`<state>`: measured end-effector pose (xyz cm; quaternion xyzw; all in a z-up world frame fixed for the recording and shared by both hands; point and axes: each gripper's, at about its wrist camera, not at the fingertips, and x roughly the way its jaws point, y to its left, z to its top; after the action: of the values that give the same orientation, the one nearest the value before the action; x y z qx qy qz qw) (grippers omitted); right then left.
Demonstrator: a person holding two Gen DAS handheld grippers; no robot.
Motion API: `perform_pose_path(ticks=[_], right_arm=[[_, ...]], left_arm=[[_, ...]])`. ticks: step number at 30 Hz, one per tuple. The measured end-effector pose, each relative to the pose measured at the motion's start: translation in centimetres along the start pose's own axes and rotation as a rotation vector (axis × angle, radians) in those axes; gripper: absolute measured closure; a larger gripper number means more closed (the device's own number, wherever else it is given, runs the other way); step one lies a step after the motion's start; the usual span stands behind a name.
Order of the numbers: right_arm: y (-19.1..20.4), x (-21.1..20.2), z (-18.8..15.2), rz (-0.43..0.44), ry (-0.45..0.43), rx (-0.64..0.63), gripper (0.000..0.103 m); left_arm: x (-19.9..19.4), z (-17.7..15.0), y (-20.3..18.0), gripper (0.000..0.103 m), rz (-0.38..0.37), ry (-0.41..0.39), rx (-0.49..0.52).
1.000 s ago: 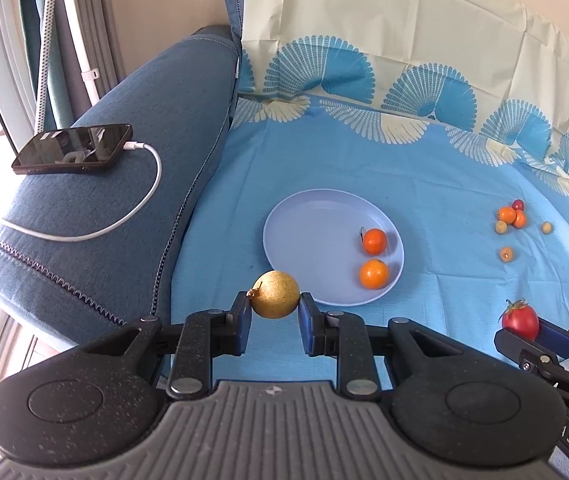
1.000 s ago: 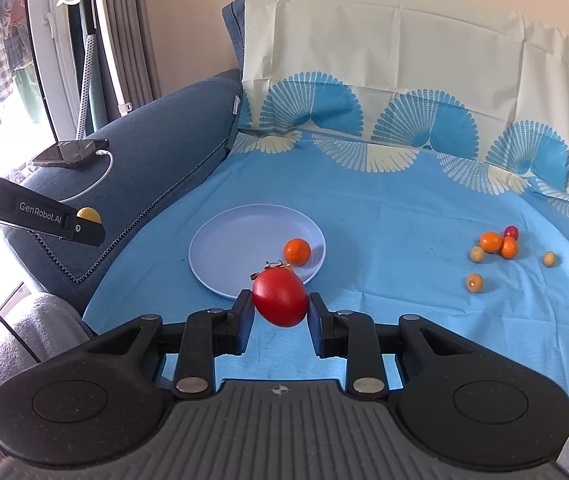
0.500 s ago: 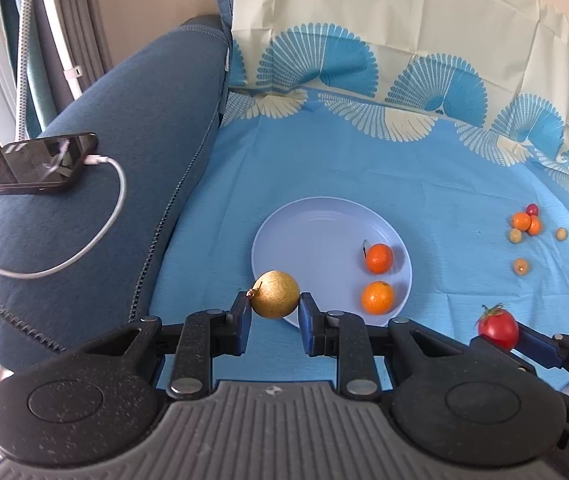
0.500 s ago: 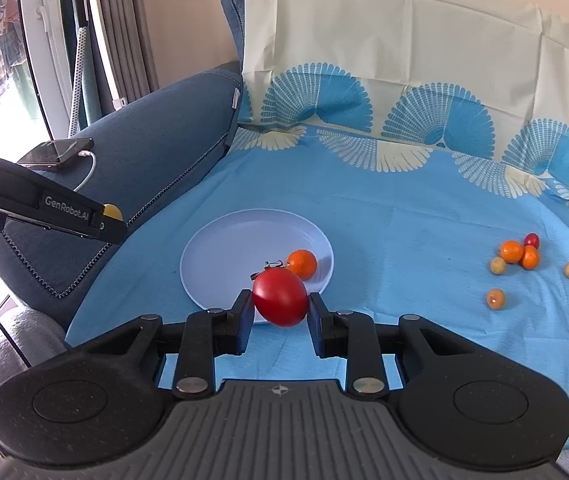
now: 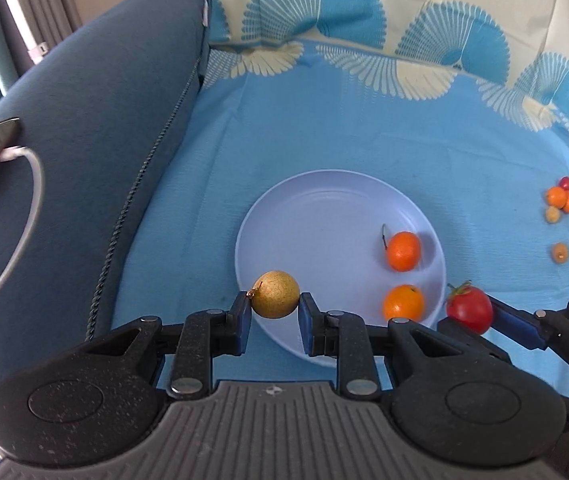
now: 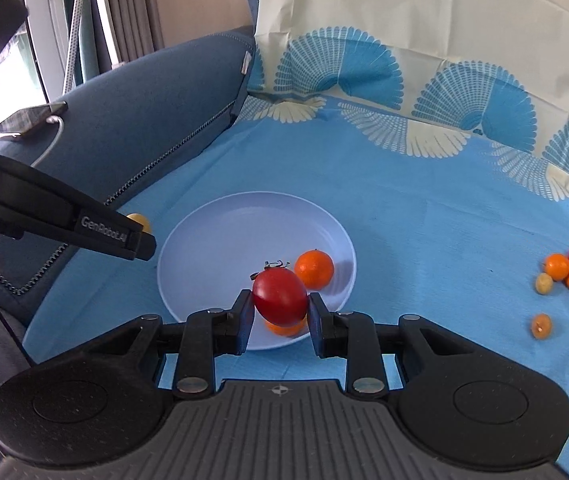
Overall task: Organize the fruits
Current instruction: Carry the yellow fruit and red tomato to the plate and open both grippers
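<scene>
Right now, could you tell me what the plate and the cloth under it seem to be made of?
The plate looks like smooth plastic, pale lilac with a soft matte sheen, though glazed ceramic is possible. The blue cloth looks like thin woven fabric: fold creases and a printed fan pattern.

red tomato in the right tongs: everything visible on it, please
The red tomato is smooth, glossy and oval, with a dried green-brown calyx at its upper left. It is tilted and clamped between the blue pads of the right tongs, held above the near rim of the pale blue plate, hiding part of an orange fruit behind it.
</scene>
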<state>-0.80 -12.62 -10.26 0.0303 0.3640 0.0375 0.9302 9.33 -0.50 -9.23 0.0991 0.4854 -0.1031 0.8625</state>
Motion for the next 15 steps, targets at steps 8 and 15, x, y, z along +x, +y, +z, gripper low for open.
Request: perform_pose_path(ticks=[8, 15], right_arm=[[-0.2, 4.9, 0.8, 0.017, 0.065, -0.044, 0.073], [0.8, 7.5, 1.4, 0.026, 0.078, -0.119, 0.071]], left_arm=[[5.2, 1.6, -0.8, 0.075, 0.027, 0.056, 0.031], [7.5, 2.6, -1.4, 0.004, 0.055, 0.078, 0.092]])
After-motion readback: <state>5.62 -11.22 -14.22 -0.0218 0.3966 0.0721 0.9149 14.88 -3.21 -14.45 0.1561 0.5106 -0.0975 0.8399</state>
